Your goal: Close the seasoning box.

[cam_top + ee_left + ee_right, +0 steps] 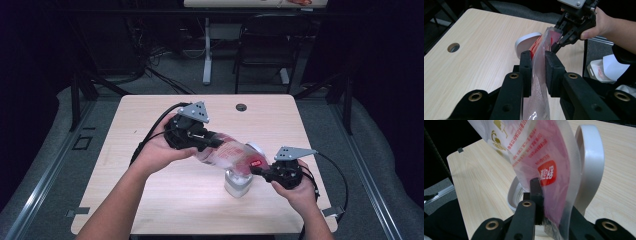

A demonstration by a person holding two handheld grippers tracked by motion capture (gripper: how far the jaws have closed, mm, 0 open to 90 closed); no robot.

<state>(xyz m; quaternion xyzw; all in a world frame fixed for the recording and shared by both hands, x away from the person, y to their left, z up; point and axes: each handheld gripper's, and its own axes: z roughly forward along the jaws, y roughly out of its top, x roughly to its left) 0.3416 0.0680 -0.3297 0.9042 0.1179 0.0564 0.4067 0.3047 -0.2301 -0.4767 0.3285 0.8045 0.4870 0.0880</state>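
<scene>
Two grippers hold one soft plastic pouch (227, 154) above the counter (150, 115). The pouch is clear, with red print, gold marks and a red label (547, 174), and pale powder shows inside it. Its long axis runs nearly level across the counter, from the left gripper (212, 141) to the right gripper (256, 169), with the right end a little lower. In the left gripper view the fingers (526, 67) are closed on one end, pressing the film flat between them. In the right gripper view the right gripper's fingers (536, 187) are closed tight on the other edge, near the red label. The pouch hangs just over a white container (237, 184) with its hinged lid (590, 157) open upright, which stands on the counter near the right gripper.
</scene>
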